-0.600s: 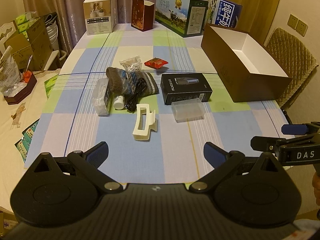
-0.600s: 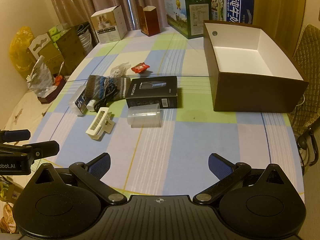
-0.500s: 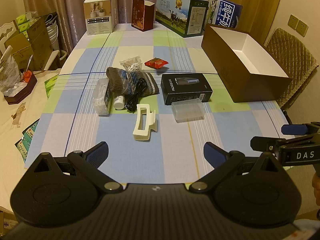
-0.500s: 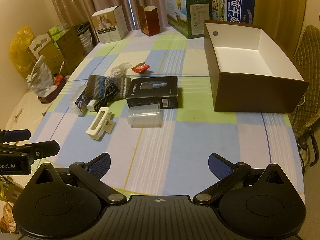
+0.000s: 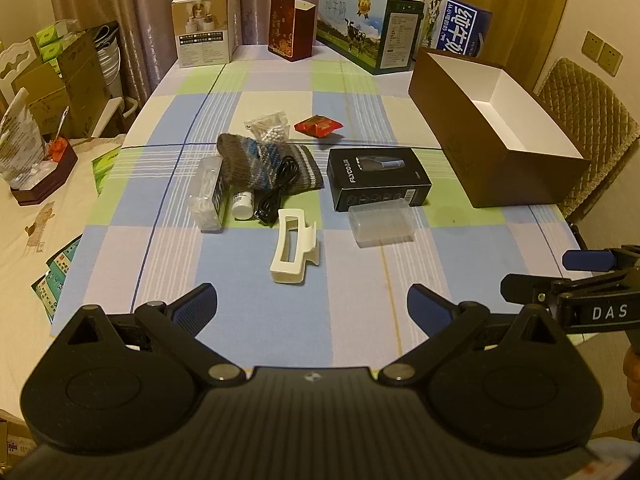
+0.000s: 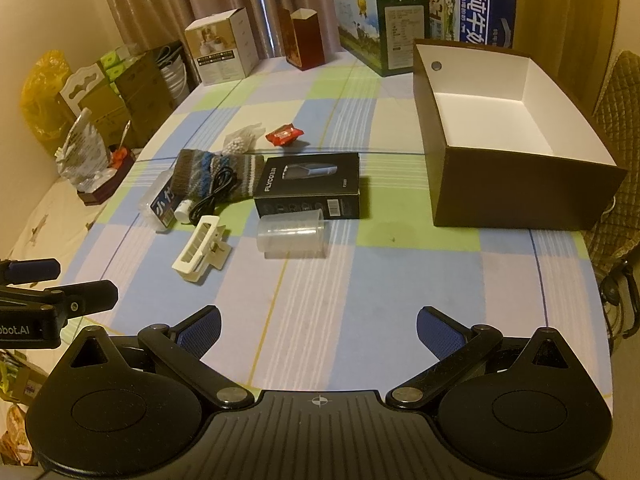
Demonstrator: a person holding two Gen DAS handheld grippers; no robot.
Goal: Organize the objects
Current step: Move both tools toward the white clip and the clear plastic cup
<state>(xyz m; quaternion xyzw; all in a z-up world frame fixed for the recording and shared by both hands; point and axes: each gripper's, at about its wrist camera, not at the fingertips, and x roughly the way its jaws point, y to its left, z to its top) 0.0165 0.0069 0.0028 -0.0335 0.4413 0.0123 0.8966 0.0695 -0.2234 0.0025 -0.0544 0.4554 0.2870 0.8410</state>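
- The left gripper (image 5: 312, 304) is held over the near edge of the table (image 5: 360, 320); its fingers (image 5: 196, 304) are spread wide, with nothing between them.
- The right gripper (image 6: 318, 328) is likewise released and empty.
- A white hair clip (image 5: 294, 250), a clear plastic case (image 5: 380, 226) and a black box (image 5: 378, 184) are seen mid-table.
- An open brown box (image 6: 516, 200) is set along the right edge.

Bare tabletop (image 5: 304, 320) is lying open between the near edge and the white hair clip (image 5: 294, 252). Behind it, clear case (image 5: 381, 226), black box (image 5: 378, 184) and sock (image 5: 268, 166) are crowding together. The brown box (image 6: 516, 184) is blocking the right side.
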